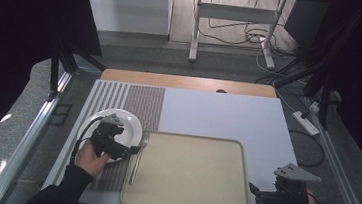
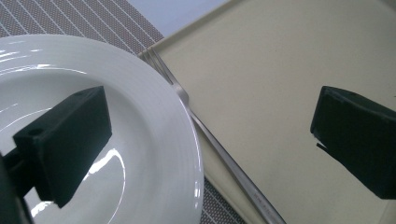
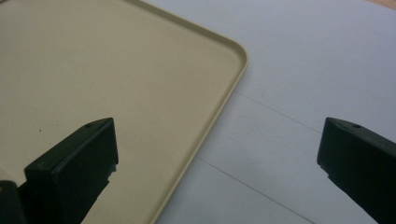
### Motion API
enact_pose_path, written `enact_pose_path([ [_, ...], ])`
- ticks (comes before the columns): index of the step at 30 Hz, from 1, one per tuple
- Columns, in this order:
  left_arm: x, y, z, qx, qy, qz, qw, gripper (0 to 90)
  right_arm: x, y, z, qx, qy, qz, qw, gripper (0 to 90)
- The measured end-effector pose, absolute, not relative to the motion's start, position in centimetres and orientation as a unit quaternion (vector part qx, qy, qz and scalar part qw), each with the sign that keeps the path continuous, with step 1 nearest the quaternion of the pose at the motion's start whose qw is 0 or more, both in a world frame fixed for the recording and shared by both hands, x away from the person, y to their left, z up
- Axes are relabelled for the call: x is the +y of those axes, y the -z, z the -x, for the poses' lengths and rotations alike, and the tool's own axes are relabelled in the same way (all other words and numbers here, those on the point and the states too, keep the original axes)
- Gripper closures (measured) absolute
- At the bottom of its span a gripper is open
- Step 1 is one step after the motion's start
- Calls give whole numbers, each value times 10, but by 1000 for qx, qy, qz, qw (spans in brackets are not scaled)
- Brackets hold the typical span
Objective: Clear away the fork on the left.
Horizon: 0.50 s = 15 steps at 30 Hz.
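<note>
A white plate (image 1: 128,119) (image 2: 154,121) rests on a striped placemat (image 1: 138,103) (image 2: 93,23) at the table's left. A metal fork (image 1: 138,159) (image 2: 224,158) lies along the left edge of a beige tray (image 1: 187,173) (image 2: 280,70), between plate and tray, tines pointing away from me. My left gripper (image 1: 132,151) (image 2: 210,149) hovers open over the plate's right rim, one jaw above the plate and the other above the tray, the fork below the gap. My right gripper (image 1: 254,189) (image 3: 217,163) stands open at the tray's (image 3: 116,70) right edge, holding nothing.
The tray sits on a white tabletop sheet (image 1: 228,116) (image 3: 303,70) with a wooden edge behind it. Metal frame rails run along both sides of the table. Cables, a power strip (image 1: 305,122) and desk legs are on the floor beyond.
</note>
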State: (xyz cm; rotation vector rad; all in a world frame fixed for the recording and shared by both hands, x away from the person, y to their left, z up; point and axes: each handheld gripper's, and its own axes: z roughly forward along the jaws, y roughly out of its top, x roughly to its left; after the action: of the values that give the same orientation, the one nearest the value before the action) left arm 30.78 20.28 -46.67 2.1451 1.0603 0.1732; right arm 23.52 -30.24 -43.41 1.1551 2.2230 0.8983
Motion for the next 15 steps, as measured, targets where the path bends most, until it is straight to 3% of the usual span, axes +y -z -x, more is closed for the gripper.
enact_pose_path([
  [15,216,465,-293,423,-72,-825,368,0,-302,434,-235,813,-325,-421,238,0],
])
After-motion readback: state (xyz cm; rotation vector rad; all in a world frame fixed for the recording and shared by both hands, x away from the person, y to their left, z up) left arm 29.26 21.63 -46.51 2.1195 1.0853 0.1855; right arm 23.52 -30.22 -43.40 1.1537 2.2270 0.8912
